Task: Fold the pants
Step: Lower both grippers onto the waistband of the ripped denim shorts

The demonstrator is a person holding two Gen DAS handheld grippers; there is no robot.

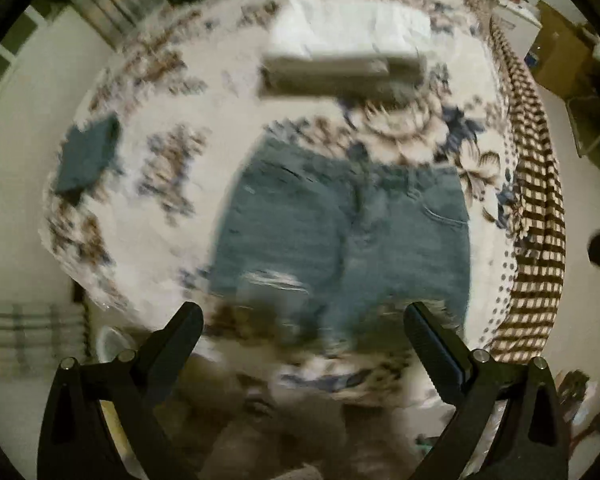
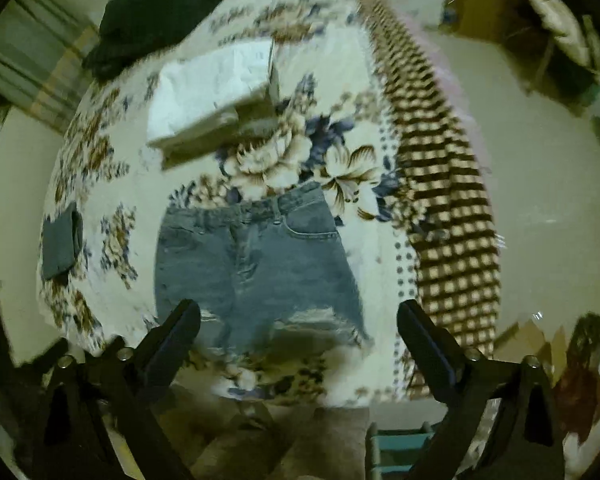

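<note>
A pair of short blue denim pants [image 1: 340, 232] lies flat on a floral bedspread [image 1: 172, 92], waistband at the far end and frayed, ripped hems at the near end. It also shows in the right wrist view [image 2: 256, 264]. My left gripper [image 1: 304, 320] is open and empty, held above the near hem. My right gripper [image 2: 300, 318] is open and empty, also above the near hem. Both views are blurred by motion.
A folded white cloth [image 1: 348, 40] lies beyond the pants, also in the right wrist view [image 2: 212, 92]. A small folded dark grey cloth [image 1: 88, 156] lies at the left. A dark garment [image 2: 168, 12] sits at the far edge. A brown checked blanket [image 2: 444, 200] hangs along the right side.
</note>
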